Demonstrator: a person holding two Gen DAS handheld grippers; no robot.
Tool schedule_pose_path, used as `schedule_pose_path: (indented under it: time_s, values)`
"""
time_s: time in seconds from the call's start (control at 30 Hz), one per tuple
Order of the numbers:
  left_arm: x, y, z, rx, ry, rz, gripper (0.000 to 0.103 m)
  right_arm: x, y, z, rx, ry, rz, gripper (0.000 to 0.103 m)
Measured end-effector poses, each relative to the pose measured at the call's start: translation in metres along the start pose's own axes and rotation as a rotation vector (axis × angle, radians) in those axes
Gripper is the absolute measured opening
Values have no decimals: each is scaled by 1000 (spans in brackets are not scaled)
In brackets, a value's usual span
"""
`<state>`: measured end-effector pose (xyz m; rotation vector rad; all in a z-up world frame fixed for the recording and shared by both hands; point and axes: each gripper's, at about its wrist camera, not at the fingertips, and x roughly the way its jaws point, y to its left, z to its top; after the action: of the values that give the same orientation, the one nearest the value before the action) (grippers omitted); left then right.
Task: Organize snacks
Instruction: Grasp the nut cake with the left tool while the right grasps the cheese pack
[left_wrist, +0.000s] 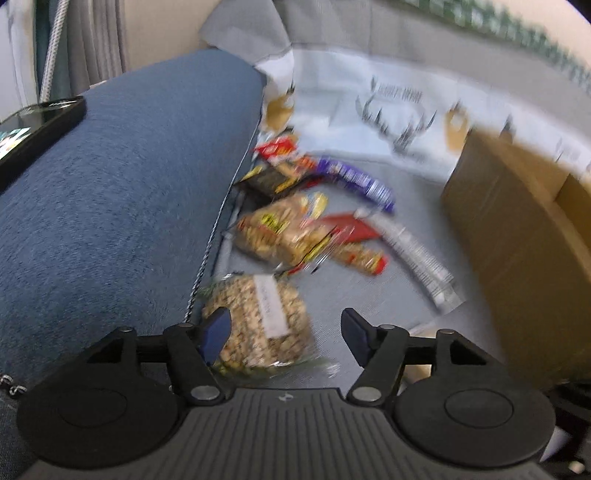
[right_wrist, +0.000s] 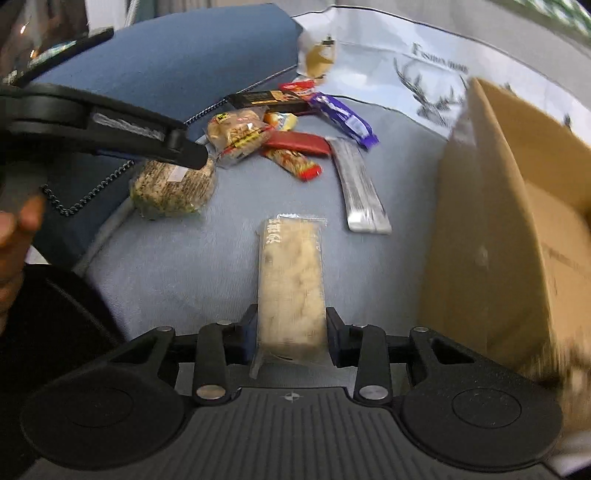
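In the left wrist view my left gripper (left_wrist: 286, 332) is open over a clear bag of mixed nuts (left_wrist: 258, 321) lying on the grey seat; its pads stand apart from the bag. In the right wrist view my right gripper (right_wrist: 291, 326) is shut on a pale snack bar in a clear wrapper (right_wrist: 291, 273), both pads against its sides. One of the left gripper's fingers (right_wrist: 184, 151) shows over the nut bag (right_wrist: 173, 184). Further back lie a peanut bag (right_wrist: 236, 133), a red bar (right_wrist: 299, 142), a purple bar (right_wrist: 343, 114) and a silver bar (right_wrist: 362, 188).
An open cardboard box (right_wrist: 517, 221) stands on the right, also in the left view as the cardboard box (left_wrist: 517, 240). A blue cushion (left_wrist: 129, 184) bounds the left, with a phone (left_wrist: 37, 125) on it. A white printed bag (right_wrist: 406, 55) lies behind. A person's hand (right_wrist: 14, 229) shows at the left edge.
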<state>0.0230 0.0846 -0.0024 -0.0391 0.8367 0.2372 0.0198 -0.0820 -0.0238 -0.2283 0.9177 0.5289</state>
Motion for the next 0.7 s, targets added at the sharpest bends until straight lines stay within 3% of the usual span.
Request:
schedule_pose_path:
  time_s: [0.13, 0.37, 0.57, 0.6, 0.63, 0.7]
  values:
    - [20, -18, 1, 86, 86, 98, 83, 3, 5, -7, -19, -29, 17, 39]
    - [44, -26, 2, 160, 178, 167, 85, 10, 5, -11, -33, -42, 28, 46]
    - [43, -23, 3, 132, 170, 180, 73, 12, 3, -11, -1, -49, 40, 47]
    - [40, -21, 3, 120, 160, 177, 70, 12, 3, -12, -2, -50, 41, 47]
    - [36, -20, 2, 106, 146, 169, 57, 12, 2, -12, -1, -51, 42, 47]
    - [26, -15, 2, 59, 103, 141, 56, 11, 1, -13, -1, -54, 45, 47]
